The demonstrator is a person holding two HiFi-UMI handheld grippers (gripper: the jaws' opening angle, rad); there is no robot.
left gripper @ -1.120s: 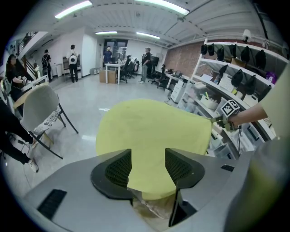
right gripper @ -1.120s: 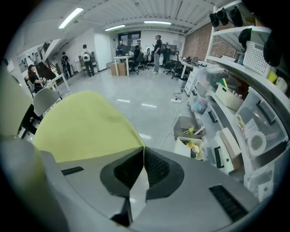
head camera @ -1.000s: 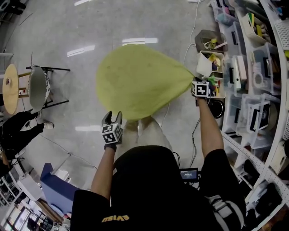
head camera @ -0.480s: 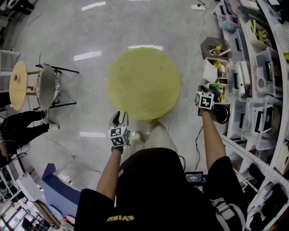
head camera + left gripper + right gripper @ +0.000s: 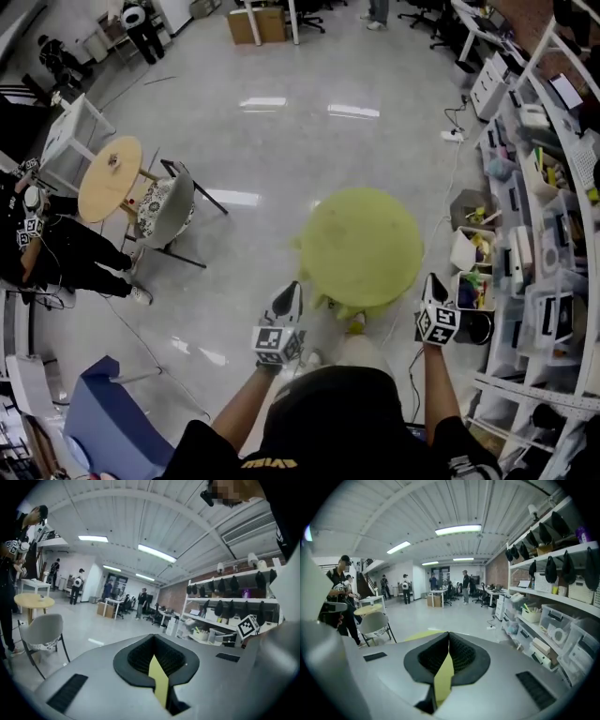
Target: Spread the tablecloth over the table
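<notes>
- Covering a round bench that it hides entirely, the tablecloth [image 5: 361,244] is a yellow-green matte fabric. It is circular in outline and smooth across the top, with its near hem bunched in small folds. In the head view it lies ahead of and between the two grippers, apart from both.
- Left gripper [image 5: 293,287]: matte grey moulded shell with ribbed black pads [image 5: 136,660]. Its jaws, just closed, stand together. A flat, straight-edged yellow strip [image 5: 159,684] shows in the seam; whether it is cloth or part of the gripper cannot be told.
- Right gripper [image 5: 429,279]: same build. Its jaws, just closed, also stand together, with a like yellow strip [image 5: 443,679] in the seam, its origin equally unclear.
- Marker cube [image 5: 278,343]: one on each gripper, white faces with black square-block patterns and no readable text.
- Floor [image 5: 281,150]: grey, polished and glossy, streaked with reflected light.
- Side table [image 5: 111,178]: round top of pale wood, well apart to the left.
- Chair [image 5: 167,208]: grey shell, thin black legs and speckled seat, just beside the side table.
- Shelving [image 5: 553,281]: white racks along the right, holding clear plastic bins of mixed small goods. The labels are too small to read.
- Shirt [image 5: 211,452]: black, worn by the person; its yellow lettering is not legible.
</notes>
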